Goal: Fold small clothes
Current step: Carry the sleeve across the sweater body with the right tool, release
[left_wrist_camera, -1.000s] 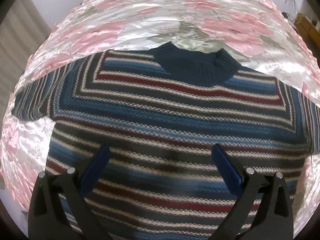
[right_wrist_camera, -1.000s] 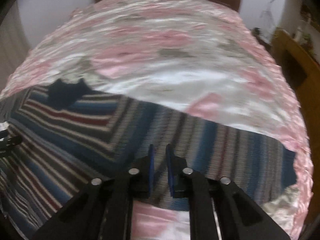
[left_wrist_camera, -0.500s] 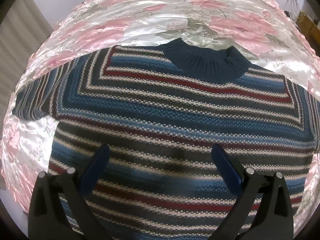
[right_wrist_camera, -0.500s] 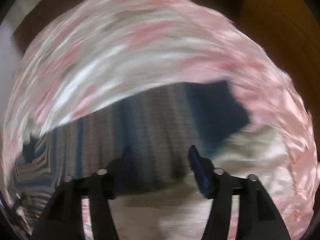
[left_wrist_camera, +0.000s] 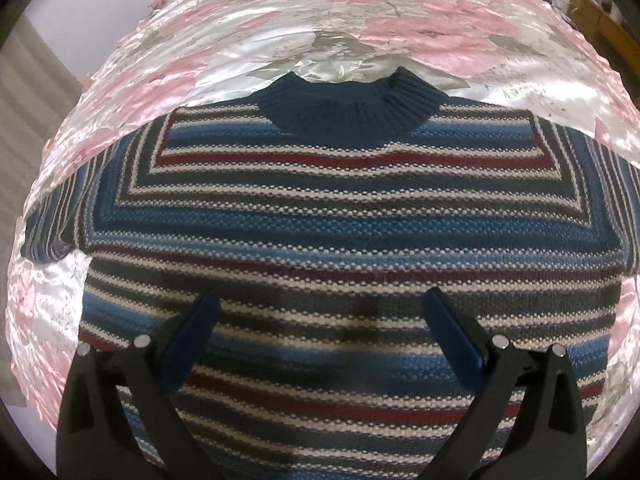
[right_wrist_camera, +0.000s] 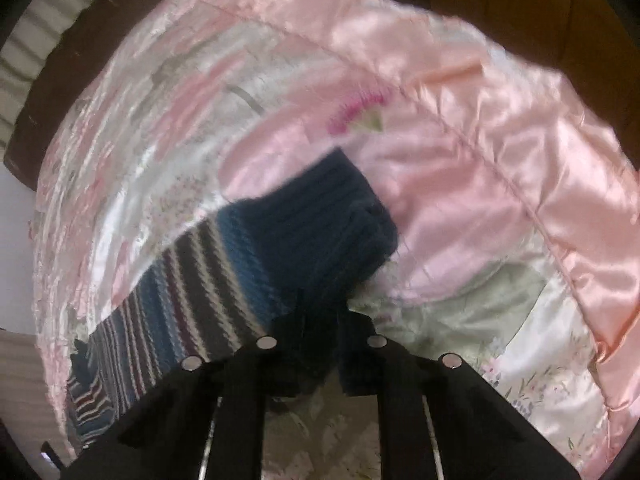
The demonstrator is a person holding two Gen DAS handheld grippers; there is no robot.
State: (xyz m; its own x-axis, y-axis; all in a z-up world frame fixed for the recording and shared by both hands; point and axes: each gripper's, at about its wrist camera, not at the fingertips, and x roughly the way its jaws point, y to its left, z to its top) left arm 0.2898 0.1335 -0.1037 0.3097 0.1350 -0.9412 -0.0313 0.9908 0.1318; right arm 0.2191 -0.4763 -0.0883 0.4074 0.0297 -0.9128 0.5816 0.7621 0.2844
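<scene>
Striped sweater (left_wrist_camera: 320, 220) lies flat on the bedspread (left_wrist_camera: 360, 20) (pink satin); left tongs (left_wrist_camera: 320, 312) spread wide above it, right tongs (right_wrist_camera: 320, 316) grasping its sleeve cuff (right_wrist_camera: 328, 216).

The bed (left_wrist_camera: 400, 12) is spread with a satin bedspread (right_wrist_camera: 460, 184), and wide bare room is left beyond the collar (left_wrist_camera: 352, 108) of the striped sweater (left_wrist_camera: 320, 216) and around its cuff (right_wrist_camera: 320, 232). At the far edge, passage is bounded by a dark headboard (right_wrist_camera: 44, 116) and wooden furniture (right_wrist_camera: 540, 12).
</scene>
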